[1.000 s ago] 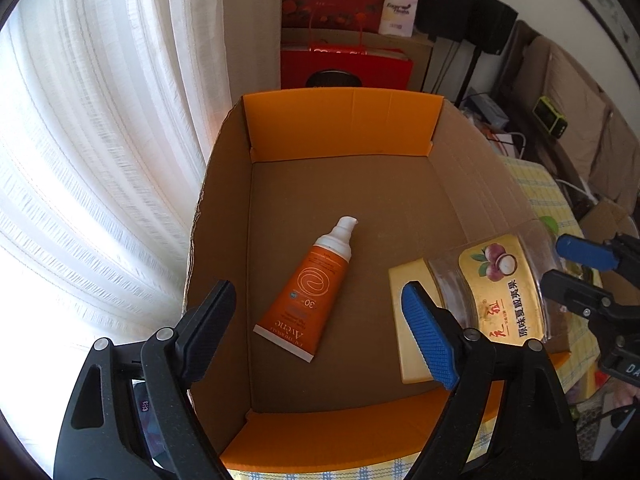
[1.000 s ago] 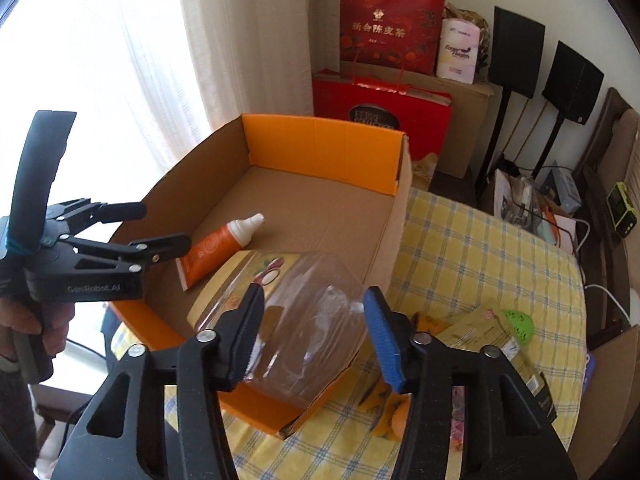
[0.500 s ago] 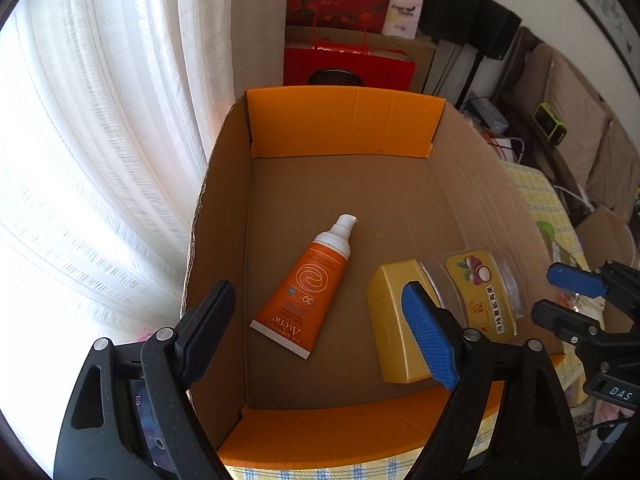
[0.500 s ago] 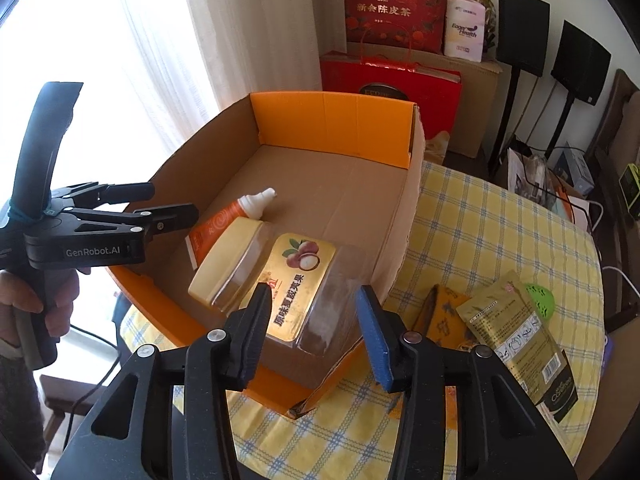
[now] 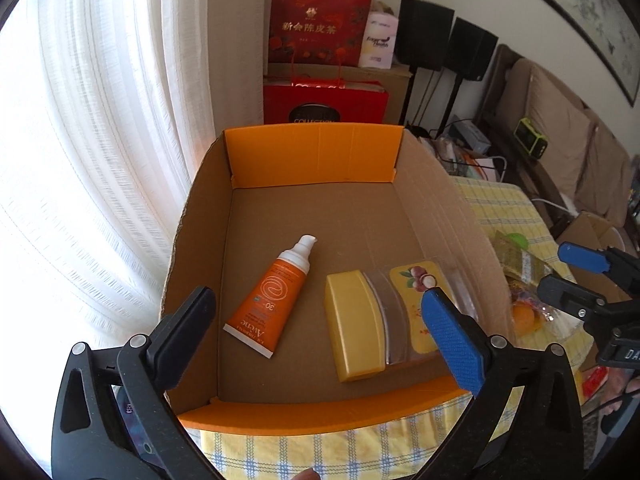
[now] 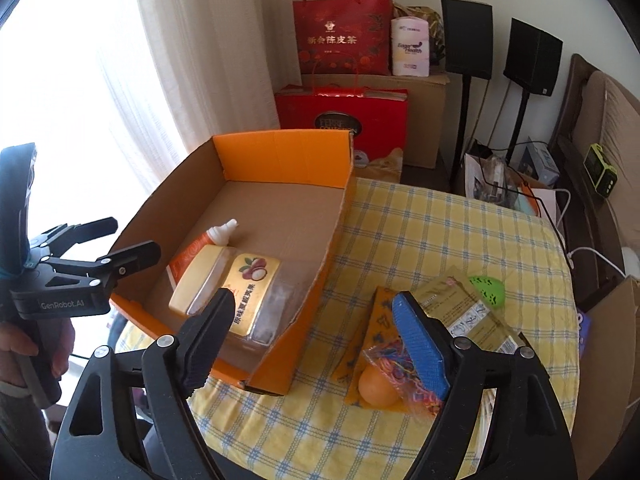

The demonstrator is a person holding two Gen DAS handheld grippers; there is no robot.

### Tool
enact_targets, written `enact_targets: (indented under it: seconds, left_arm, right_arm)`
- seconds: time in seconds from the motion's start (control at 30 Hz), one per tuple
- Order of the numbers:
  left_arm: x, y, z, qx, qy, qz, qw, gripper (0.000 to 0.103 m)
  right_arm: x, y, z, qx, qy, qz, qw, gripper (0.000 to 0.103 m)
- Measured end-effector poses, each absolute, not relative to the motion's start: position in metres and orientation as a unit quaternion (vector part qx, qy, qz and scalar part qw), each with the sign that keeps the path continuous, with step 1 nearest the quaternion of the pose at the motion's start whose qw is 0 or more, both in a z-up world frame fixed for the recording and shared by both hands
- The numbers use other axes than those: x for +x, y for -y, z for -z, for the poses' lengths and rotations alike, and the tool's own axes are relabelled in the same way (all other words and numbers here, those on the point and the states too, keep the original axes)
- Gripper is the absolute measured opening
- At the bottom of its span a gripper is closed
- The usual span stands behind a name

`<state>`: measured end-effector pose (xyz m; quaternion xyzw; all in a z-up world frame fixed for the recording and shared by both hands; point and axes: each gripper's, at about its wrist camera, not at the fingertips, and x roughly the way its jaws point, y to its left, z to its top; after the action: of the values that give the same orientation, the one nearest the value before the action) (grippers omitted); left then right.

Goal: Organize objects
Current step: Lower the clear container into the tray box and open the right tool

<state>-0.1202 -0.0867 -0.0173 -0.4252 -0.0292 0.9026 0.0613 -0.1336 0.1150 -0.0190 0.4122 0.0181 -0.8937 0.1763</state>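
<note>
An open cardboard box with orange flaps stands on the checked tablecloth. An orange sunscreen tube lies inside it. Beside the tube a clear jar with a yellow lid lies on its side. My left gripper hovers over the box's near edge; its jaws are opening, with nothing gripped. My right gripper is above the box's right wall, near the jar. Its jaws are opening too and nothing is pressed between the pads. The left gripper is also visible at the box's left side.
On the yellow checked tablecloth right of the box lie gold packets, a green object, an orange ball and a bag of coloured bands. White curtains hang left; red gift bags and speakers stand behind.
The right gripper lowered the jar into the box, let go and drew back with wider jaws. The left gripper pulled back a little and its jaws spread.
</note>
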Motion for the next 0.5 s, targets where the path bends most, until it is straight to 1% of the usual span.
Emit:
enact_targets:
  seconds: [0.2,0.27,0.5]
  left_arm:
    - [-0.114,0.066,0.012,-0.413,0.041,-0.904,0.098,0.103]
    - [-0.112,0.056,0.011,-0.411,0.037,-0.904,0.109,0.103]
    - [-0.103,0.016,0.009,-0.414,0.021,-0.898,0.146,0.103]
  right_arm:
    - [-0.126,-0.145,0.011,0.405,-0.008,0.901,0.153,0.088]
    - [-0.123,-0.156,0.008,0.403,-0.006,0.904,0.144,0.091]
    - [-0.113,-0.197,0.005,0.399,0.014,0.91,0.113,0.092]
